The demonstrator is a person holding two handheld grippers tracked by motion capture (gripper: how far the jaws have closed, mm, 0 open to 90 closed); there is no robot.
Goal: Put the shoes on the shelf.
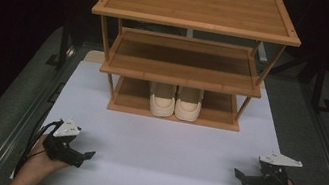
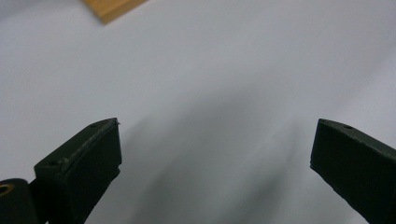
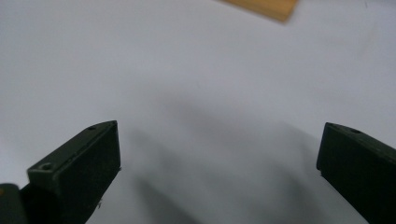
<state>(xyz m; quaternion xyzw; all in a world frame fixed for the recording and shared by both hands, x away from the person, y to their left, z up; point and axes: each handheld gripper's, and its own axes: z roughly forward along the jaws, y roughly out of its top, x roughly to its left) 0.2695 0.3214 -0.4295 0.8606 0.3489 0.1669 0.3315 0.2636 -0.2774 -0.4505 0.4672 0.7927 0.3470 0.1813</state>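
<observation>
A three-tier bamboo shoe rack stands at the back of the white table. A pair of cream shoes sits side by side on its bottom shelf, toes toward me. My left gripper rests low at the table's front left, held by a hand, jaws wide apart with nothing between them. My right gripper rests at the front right, also open and empty. In the left gripper view the fingers frame bare white table. In the right gripper view the fingers do the same.
The rack's top shelf and middle shelf hold nothing. A corner of the rack's base shows in the left gripper view, and another corner in the right gripper view. Dark floor and metal rails flank the table.
</observation>
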